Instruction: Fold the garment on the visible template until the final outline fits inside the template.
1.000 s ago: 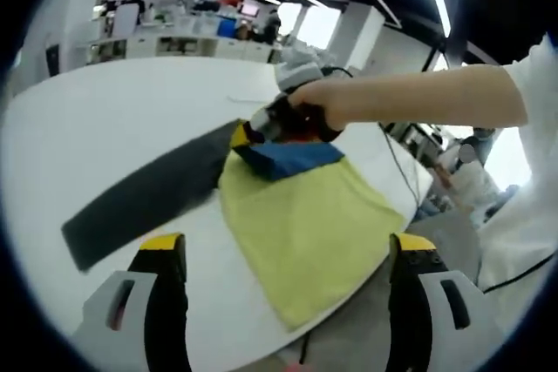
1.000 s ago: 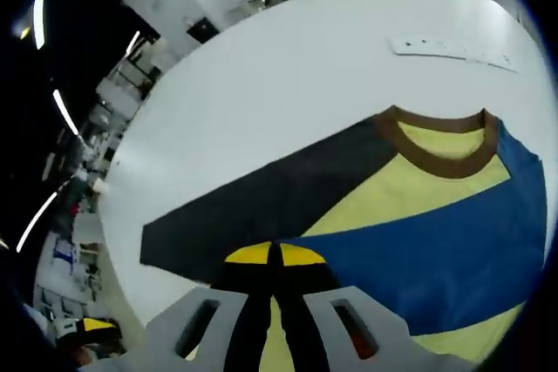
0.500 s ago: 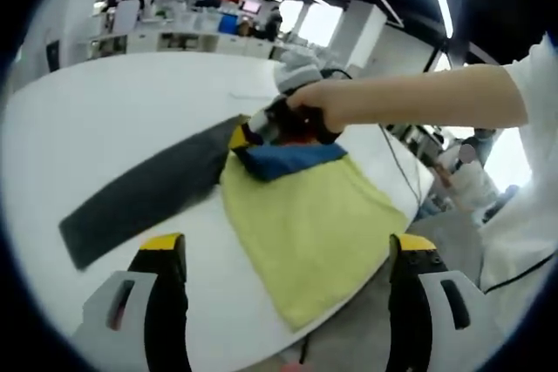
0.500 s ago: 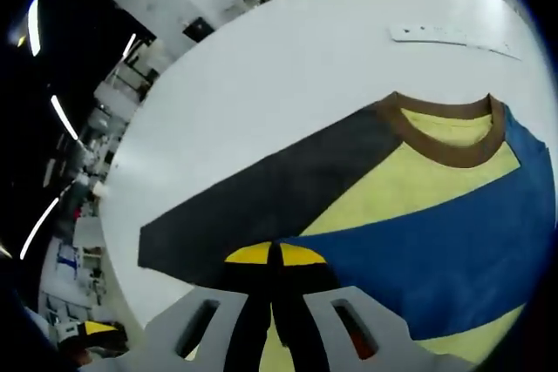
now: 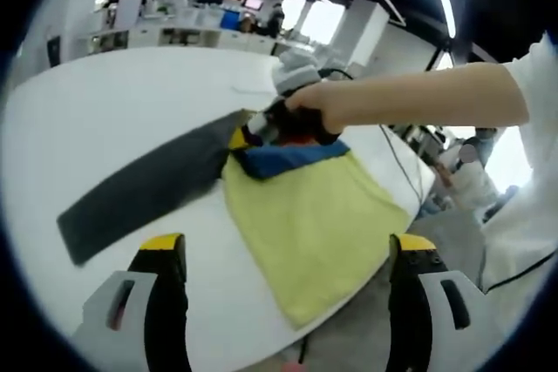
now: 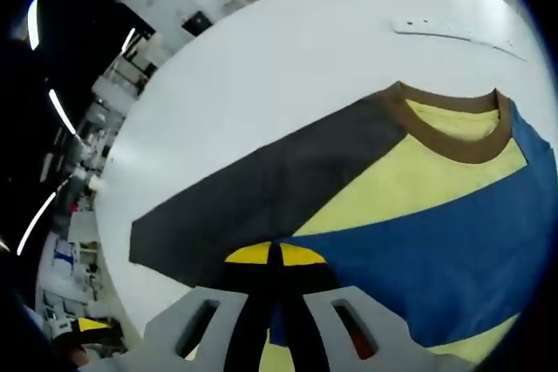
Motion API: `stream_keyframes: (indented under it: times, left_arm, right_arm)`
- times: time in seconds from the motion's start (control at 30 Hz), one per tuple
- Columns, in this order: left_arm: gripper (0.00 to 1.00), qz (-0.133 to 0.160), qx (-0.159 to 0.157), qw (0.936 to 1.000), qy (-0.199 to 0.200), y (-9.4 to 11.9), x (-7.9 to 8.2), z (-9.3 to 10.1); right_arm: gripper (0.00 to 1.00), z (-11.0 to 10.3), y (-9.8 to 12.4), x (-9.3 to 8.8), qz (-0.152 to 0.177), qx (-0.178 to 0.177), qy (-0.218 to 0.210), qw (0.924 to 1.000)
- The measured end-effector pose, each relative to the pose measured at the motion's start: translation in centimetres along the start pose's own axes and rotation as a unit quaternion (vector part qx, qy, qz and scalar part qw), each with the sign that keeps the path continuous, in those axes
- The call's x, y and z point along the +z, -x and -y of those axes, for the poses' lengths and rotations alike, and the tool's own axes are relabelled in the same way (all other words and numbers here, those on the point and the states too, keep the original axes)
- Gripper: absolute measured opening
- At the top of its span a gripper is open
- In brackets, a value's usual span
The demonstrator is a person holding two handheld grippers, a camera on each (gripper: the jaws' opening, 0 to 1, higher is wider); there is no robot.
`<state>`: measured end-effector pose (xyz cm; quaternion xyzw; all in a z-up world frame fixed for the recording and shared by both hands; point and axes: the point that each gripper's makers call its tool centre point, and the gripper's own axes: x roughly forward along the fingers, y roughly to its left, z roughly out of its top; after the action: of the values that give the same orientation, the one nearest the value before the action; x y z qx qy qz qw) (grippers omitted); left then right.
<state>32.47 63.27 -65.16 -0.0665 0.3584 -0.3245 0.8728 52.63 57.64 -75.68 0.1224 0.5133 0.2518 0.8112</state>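
Right gripper (image 6: pixel 275 259) stays pinched on the blue sleeve (image 6: pixel 436 250), dragging it slightly further over the shirt (image 5: pixel 305 224) since a second ago. Left gripper (image 5: pixel 283 250) hangs wide open just behind, so the fold's only partway.

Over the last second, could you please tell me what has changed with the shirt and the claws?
Little changed. The right claw, shut on the blue sleeve of the yellow shirt, drew it slightly further across. The left claw stayed open, the dark grey sleeve flat.

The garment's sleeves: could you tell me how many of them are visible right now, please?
2. The dark grey sleeve lies spread flat on the white table, pointing away from the collar. The blue sleeve is folded across the yellow body, pinched by the right gripper.
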Motion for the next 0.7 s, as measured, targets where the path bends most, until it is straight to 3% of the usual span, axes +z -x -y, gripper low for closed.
stream_keyframes:
  times: [0.43,0.7]
  left_arm:
    - [0.93,0.001,0.004,1.0000,0.006,0.07,-0.18,-0.44]
    - [0.93,0.001,0.003,1.0000,0.004,0.16,-0.05,-0.21]
  right_arm:
    - [0.02,-0.72,-0.94,-0.23,-0.001,0.012,-0.004,0.9999]
    - [0.03,-0.91,-0.43,-0.28,0.003,0.015,-0.003,0.9999]
